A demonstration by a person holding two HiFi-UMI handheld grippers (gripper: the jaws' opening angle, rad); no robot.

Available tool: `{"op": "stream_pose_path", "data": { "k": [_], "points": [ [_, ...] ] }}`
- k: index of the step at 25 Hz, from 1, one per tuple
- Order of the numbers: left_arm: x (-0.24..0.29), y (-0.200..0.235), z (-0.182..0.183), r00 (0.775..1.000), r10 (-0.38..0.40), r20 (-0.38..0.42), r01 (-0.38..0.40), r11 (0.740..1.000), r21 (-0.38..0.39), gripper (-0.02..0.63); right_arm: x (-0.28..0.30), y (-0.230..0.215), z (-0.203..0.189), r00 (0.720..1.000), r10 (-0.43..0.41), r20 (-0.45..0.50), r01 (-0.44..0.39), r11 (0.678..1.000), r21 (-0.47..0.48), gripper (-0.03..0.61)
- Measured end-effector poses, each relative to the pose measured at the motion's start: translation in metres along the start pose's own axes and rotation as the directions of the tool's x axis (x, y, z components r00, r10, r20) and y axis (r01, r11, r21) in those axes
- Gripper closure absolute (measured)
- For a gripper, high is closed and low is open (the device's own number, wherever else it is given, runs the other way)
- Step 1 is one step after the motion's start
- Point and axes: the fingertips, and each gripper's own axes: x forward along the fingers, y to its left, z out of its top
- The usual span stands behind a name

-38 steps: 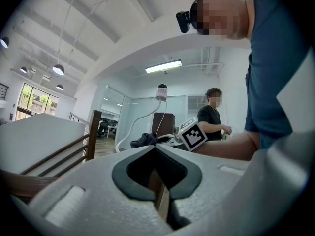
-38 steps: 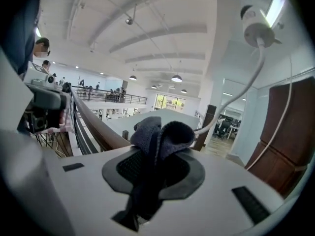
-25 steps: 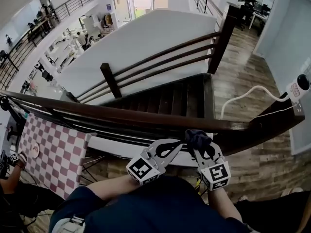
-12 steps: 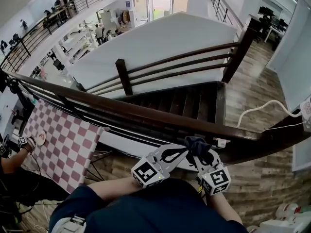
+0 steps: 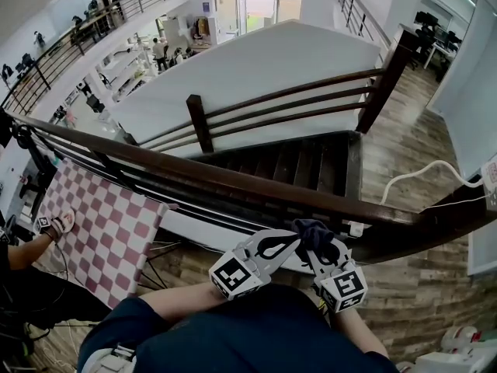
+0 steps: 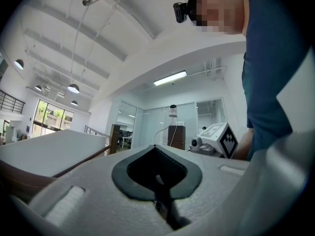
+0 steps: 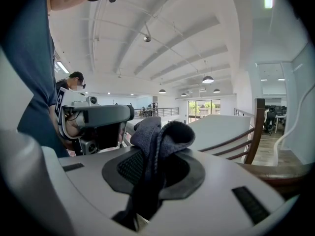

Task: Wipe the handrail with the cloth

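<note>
Both low, just beside the handrail (image 5: pixel 233 181): right gripper (image 5: pixel 320 249) pinching the bunched dark cloth (image 5: pixel 312 230), left gripper (image 5: pixel 289 237) with jaws pressed together, empty. Cloth at the rail's near edge, perhaps not quite touching. Likely the wipe's start; next, press the cloth onto the rail and slide along.

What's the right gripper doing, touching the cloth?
Touching. The right gripper view shows the cloth pinched in the shut right gripper.
</note>
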Motion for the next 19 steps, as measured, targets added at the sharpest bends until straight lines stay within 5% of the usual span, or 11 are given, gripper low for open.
{"op": "stream_pose_path", "data": {
  "k": [19],
  "points": [
    [0.0066, -0.0042, -0.0012, 1.0, 0.008, -0.009, -0.008, 1.0, -0.015, 0.618, -0.0038, -0.0048, -0.0087, 1.0, -0.003, -0.024, 0.004, 1.0, 0.012, 0.488]
  ]
}}
